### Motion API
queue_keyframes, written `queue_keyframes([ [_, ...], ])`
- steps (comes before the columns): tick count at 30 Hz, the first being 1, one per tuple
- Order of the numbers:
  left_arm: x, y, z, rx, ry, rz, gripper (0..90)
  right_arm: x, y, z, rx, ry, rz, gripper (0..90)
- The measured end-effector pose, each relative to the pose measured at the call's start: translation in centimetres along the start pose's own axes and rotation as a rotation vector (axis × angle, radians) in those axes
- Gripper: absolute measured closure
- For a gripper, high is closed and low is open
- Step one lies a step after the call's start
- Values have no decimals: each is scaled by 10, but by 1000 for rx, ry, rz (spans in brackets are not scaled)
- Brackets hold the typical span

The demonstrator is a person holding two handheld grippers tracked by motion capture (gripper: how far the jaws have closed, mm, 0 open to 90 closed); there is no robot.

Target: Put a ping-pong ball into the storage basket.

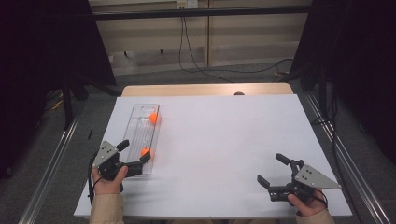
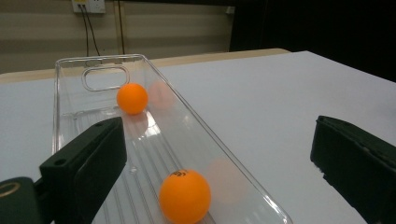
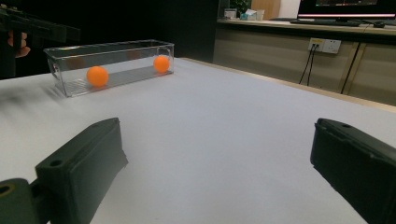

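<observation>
While the right gripper [image 1: 273,171] is idling wide open well away, the left gripper [image 1: 136,153], jaws wide, is straddling the near orange ball [image 1: 146,152] in the long clear plastic tray [image 1: 140,122] running near-to-far.

Two orange balls [image 1: 153,117] [image 1: 145,152] lie apart inside a clear, long tray [image 1: 140,135] on the table's left

Small dark print sits on top of the near orange ball [image 2: 184,196] lying in the clear tray [image 2: 211,131], seen in the left gripper view; its characters are too small and blurred to read. No other text, label or number is legible.
</observation>
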State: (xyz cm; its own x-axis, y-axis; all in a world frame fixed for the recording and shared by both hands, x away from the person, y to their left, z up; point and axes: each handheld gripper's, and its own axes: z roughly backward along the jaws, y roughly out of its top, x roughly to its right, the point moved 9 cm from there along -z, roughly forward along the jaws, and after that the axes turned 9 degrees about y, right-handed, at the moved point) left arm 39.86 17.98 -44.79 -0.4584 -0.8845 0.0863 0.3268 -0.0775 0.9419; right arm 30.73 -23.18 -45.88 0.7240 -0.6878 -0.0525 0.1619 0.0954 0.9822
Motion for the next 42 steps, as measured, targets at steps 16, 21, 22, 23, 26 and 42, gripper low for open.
queue_keyframes([
  [16, 1, -8, 4, -2, 5, -15, 36, 0, 0, 0, -2, 0, 2, 21],
  [21, 2, -11, 5, -7, -1, -21, 36, 0, 0, 0, -2, 0, 2, 21],
  [22, 2, -11, 5, -6, 2, -22, 37, 0, 0, 0, -2, 0, 1, 21],
  [23, 2, -11, 6, -8, 5, -31, 36, 0, 0, 0, -3, 0, 2, 21],
  [26, 3, -13, 6, -15, -1, -27, 36, 0, 0, 0, -2, 0, 3, 21],
  [42, 8, -22, 8, -27, -4, -45, 37, 0, -1, 0, -4, -1, 0, 21],
])
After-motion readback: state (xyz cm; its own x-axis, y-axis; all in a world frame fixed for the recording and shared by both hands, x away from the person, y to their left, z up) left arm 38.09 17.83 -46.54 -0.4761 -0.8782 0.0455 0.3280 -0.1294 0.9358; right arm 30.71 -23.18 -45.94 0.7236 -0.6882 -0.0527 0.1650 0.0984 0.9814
